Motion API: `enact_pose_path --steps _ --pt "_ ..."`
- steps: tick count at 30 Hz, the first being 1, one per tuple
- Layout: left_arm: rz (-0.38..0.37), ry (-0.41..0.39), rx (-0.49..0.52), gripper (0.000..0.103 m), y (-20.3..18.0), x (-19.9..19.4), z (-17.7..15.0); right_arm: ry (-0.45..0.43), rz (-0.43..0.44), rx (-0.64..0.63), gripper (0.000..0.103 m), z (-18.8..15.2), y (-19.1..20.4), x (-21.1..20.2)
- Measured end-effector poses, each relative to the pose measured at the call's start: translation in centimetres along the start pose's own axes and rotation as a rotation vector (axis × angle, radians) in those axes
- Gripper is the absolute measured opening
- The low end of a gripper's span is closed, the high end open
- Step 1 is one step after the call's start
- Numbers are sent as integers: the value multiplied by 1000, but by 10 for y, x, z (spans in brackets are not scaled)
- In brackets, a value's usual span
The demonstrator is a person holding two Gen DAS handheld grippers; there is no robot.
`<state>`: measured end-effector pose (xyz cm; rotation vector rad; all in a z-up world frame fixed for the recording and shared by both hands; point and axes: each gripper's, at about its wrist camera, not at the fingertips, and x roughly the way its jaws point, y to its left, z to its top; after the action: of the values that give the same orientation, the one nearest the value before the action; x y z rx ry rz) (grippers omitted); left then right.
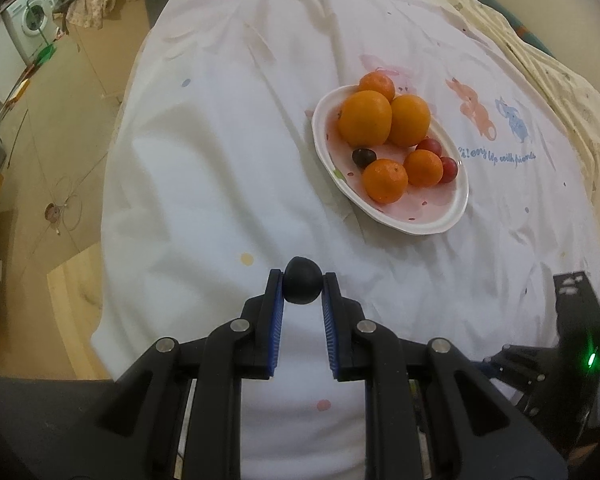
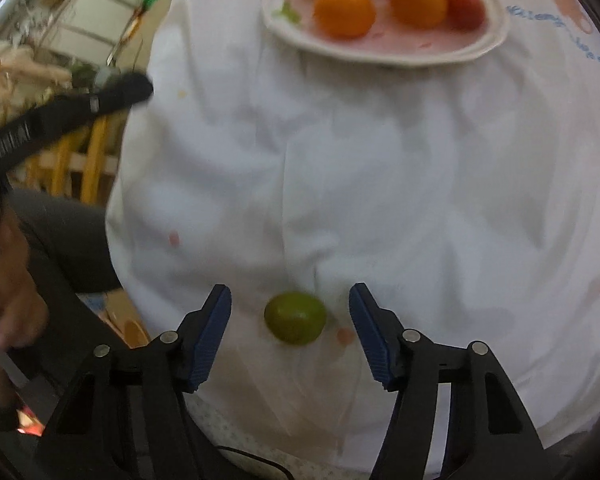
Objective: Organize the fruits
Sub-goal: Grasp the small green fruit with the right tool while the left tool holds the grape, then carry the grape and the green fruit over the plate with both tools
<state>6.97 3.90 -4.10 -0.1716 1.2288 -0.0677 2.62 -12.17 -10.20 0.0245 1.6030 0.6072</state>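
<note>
Partly cropped plate [image 2: 384,54] | blurred green fruit [image 2: 295,317] | right gripper [image 2: 290,300] astride

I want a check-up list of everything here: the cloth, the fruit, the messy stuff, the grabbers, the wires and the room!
Surface: white cloth with cartoon prints and dots, wrinkled.
Job's things: plate holding five oranges and three small dark or red fruits; a dark round fruit held; a green fruit lying on the cloth.
Clutter: nothing seen on the cloth.
Grippers: left gripper, jaws shut on the dark round fruit; right gripper, jaws open either side of the green fruit, not touching it.
Cables: thin cord on the floor.
Surroundings: washing machine, tan floor.
</note>
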Motion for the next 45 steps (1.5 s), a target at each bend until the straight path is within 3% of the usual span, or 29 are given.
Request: enact_pose_path --steps 3,8,12,16,26,32,38,45 --pt "-5 0 -4 16 -1 0 0 16 -49 -44 59 -6 9 7" --pt "-2 -10 9 16 -4 -1 0 8 -132 -117 33 -11 18 12" --pt "2 -6 15 16 -7 1 -1 -4 -111 -114 32 -10 17 7" --pt "5 -8 18 16 -8 0 -1 -76 -70 -83 32 -3 7 -16" --pt "23 -36 24 16 -11 -2 2 -395 92 69 32 11 -30 -102" --pt "3 -56 26 16 -20 -14 23 -537 144 132 32 32 -51 -148" --pt "15 -89 39 16 -26 -12 52 -592 143 190 32 63 -73 -165" --pt "-23 -39 50 16 -33 16 75 -537 143 231 32 93 -95 -142"
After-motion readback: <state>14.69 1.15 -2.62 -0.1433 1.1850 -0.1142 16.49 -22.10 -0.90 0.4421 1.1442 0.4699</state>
